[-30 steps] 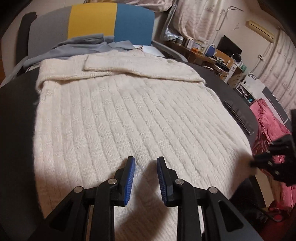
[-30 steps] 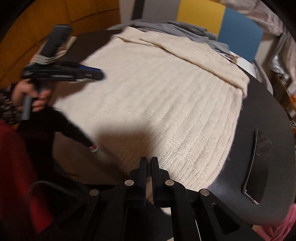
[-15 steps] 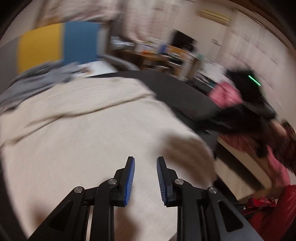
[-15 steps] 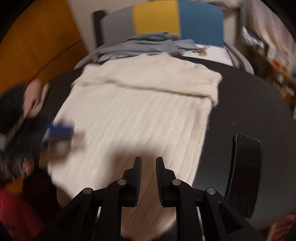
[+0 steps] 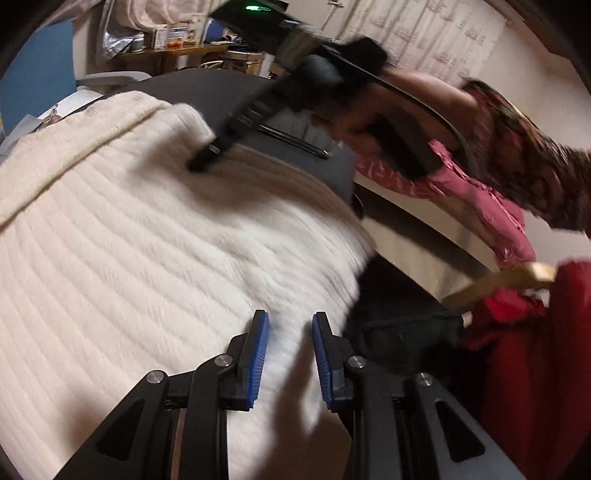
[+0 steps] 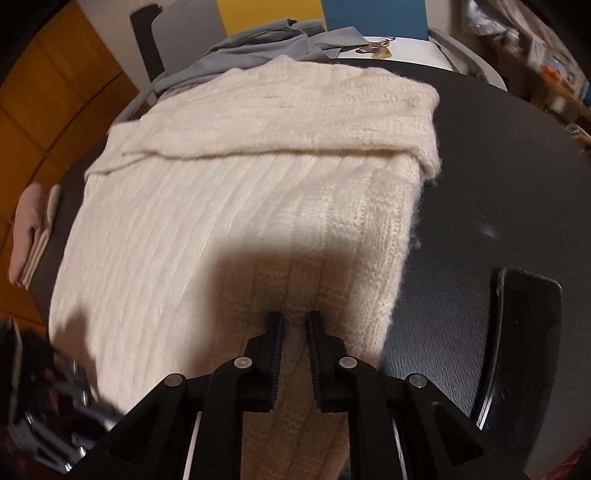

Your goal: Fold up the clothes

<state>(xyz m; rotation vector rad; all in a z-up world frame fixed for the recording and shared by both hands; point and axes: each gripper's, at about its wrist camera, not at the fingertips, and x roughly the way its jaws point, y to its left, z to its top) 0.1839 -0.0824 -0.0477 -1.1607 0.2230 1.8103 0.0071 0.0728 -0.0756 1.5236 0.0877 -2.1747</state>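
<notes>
A cream ribbed knit sweater point(image 6: 240, 192) lies flat on the round black table point(image 6: 498, 166), with a sleeve folded across its top. My left gripper point(image 5: 288, 325) is open, its blue pads point(image 5: 258, 354) hovering over the sweater point(image 5: 147, 258) near its right edge. My right gripper point(image 6: 295, 321) sits low on the sweater's near right part, jaws narrowed with knit bunched between them. In the left wrist view the right gripper point(image 5: 207, 158) digs its tips into the knit by the folded sleeve, a hand point(image 5: 406, 96) holding it. The left gripper point(image 6: 44, 380) is a dark blur at lower left.
A black phone point(image 6: 517, 339) lies on the table right of the sweater. Folded pink and white cloths point(image 6: 33, 236) rest at the left edge. A grey garment point(image 6: 258, 48) lies beyond the sweater by a yellow and blue chair back point(image 6: 373, 14). Red cloth point(image 5: 517, 350) lies off the table.
The right gripper left the hem, opened, moved forward onto the sweater's right part and narrowed on the knit. The left gripper swung right, staying open.
</notes>
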